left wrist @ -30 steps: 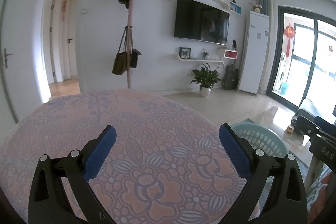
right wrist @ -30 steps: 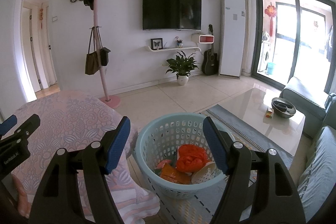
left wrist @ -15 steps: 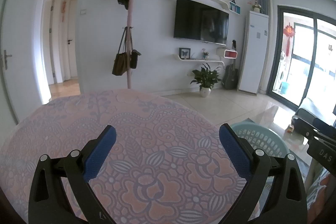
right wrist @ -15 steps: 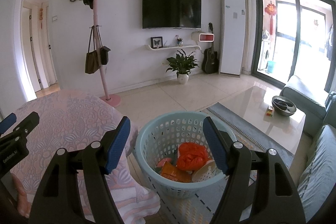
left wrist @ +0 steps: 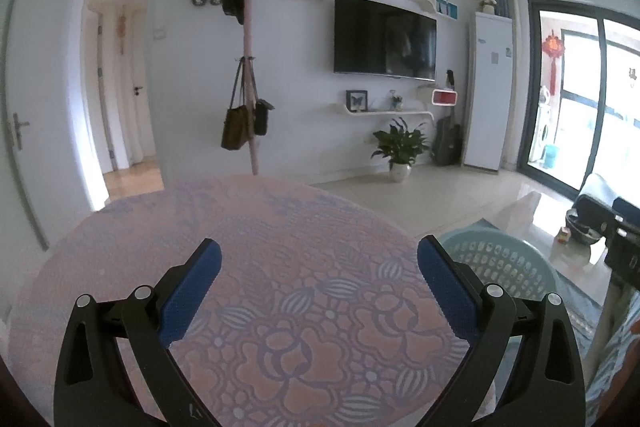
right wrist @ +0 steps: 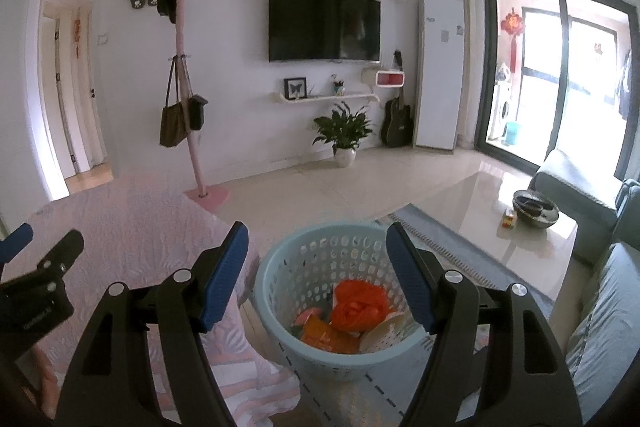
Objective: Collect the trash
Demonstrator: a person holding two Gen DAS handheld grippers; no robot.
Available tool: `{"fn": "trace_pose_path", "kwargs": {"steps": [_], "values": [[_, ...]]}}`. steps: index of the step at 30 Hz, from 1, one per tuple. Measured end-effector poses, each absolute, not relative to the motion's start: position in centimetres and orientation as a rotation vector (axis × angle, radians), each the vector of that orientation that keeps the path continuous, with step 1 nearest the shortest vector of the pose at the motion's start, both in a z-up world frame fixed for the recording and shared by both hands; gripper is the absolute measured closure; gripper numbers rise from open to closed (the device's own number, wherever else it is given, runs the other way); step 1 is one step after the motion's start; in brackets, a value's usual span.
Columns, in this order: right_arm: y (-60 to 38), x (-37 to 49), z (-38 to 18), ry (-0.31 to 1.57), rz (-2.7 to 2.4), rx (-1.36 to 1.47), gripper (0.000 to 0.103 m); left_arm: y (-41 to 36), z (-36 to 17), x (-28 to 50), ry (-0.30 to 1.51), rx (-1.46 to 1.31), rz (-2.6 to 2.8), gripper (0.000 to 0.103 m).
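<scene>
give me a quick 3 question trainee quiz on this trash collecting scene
1. True or false: the left hand-held gripper holds a piece of trash.
2. Where is the orange plastic bag? A) on the table B) in the blue basket C) on the sofa
3. Fill in: the blue basket stands on the floor beside the ____ with the floral cloth.

Key
1. False. Its jaws are open and empty above the floral cloth.
2. B. It lies among other trash below the open right hand-held gripper.
3. Table.

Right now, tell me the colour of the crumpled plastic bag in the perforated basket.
The crumpled plastic bag is bright orange-red, clearest in the right wrist view.
</scene>
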State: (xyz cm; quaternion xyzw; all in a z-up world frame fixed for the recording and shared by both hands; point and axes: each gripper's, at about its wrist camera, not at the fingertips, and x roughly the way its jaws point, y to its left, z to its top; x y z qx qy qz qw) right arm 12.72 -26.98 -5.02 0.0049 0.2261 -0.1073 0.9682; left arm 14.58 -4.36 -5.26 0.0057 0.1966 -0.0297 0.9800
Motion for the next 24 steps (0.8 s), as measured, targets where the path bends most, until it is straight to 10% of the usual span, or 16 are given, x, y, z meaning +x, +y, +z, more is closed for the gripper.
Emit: {"fn": "trace_pose_path", "kwargs": {"steps": [24], "values": [[-27.5,8.6,-2.5,0.415,-0.227,0.027,0.035,-4.3,-1.3,8.2,0.376,0.049,-0.053,0.008]]}}
